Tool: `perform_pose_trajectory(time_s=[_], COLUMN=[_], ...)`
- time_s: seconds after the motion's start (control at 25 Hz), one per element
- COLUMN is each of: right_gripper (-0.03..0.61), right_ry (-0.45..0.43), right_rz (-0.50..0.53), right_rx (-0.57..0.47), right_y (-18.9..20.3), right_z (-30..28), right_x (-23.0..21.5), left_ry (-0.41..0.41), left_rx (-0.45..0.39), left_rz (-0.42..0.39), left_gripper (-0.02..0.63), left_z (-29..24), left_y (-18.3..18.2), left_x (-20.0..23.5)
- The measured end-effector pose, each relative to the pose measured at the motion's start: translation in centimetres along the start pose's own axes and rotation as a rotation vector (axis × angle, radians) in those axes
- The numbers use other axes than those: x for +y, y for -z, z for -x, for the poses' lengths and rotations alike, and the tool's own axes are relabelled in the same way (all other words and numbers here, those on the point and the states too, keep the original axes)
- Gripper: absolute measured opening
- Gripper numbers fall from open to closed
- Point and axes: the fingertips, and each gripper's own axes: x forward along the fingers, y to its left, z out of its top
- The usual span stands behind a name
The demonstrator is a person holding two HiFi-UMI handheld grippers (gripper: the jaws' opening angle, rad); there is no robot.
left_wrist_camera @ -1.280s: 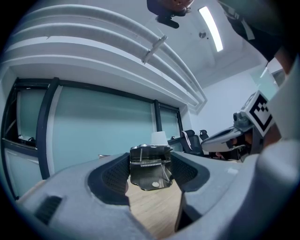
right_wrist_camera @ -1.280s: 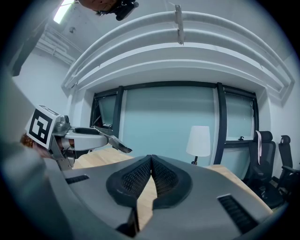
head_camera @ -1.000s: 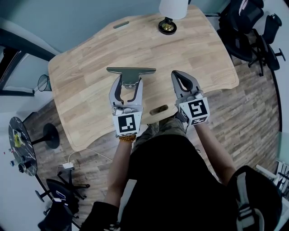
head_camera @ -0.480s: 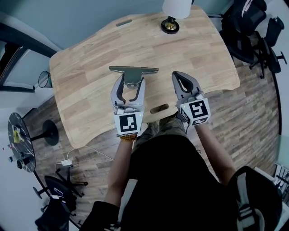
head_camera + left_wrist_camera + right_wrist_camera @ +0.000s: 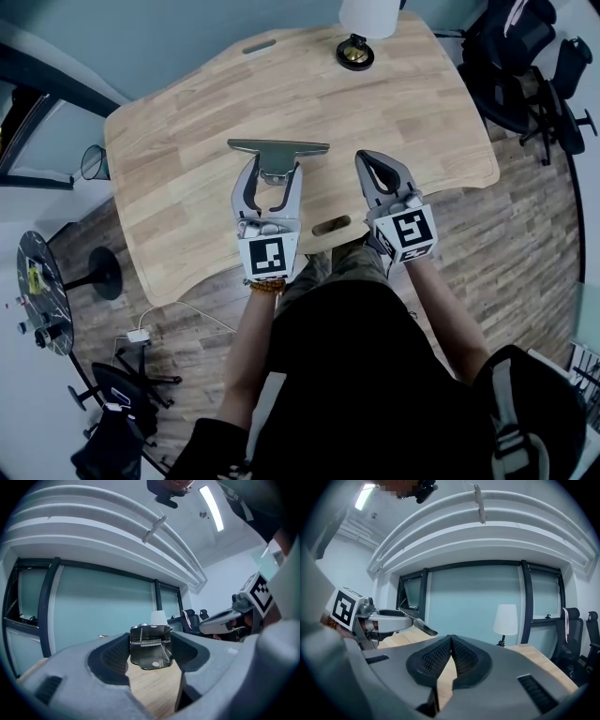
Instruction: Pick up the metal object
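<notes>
Left tool (image 5: 272, 169): jaws stand fairly wide, closed on the metal object; both pads lie against its sides. Held over the middle of the tabletop, pointing away from the person.
Metal object (image 5: 150, 649): T-shaped grey piece. Its long flat bar lies crosswise just beyond the left tool's tips, and its short stem runs back between the jaws. The left gripper view shows a small coil spring across the stem and a rivet lower down. Whether it touches the tabletop cannot be told.
Right tool (image 5: 366, 157): jaws drawn together, the ribbed pads meeting at the tips, nothing between them. It sits just right of the left tool, apart from the metal object, near the front edge.
Marker cubes: one on the rear of each tool, black-and-white squares facing up.
Tabletop (image 5: 178, 141): light wood with rounded corners. There is a slot cutout near the front edge and another near the far edge.
Lamp (image 5: 357, 52): dark round base and white shade, at the far right of the tabletop, well apart from both tools.
Chairs (image 5: 511, 56): black office chairs, right of the tabletop.
Floor (image 5: 525, 234): wood planks.
</notes>
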Motion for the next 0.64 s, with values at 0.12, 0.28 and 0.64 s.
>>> perform_pose_trajectory(time_s=[0.12,0.28,0.64], right_gripper=[0.005,0.005,0.005], right_ry=[0.004,0.002,0.001], right_rz=[-0.004,-0.004,-0.007], right_rx=[-0.005,0.002,0.004], right_y=[-0.1,0.0,0.3], right_z=[-0.1,-0.1,0.0], right_x=[-0.3,-0.4,-0.6], left_ry=[-0.001,0.0,0.0], left_rx=[-0.001,-0.008,0.033], left_rz=[0.003,0.005,-0.016], left_gripper=[0.276,0.276,0.276], left_z=[-0.1,-0.2,-0.1], left_y=[0.1,0.3,1.4], left_x=[0.0,0.0,0.0])
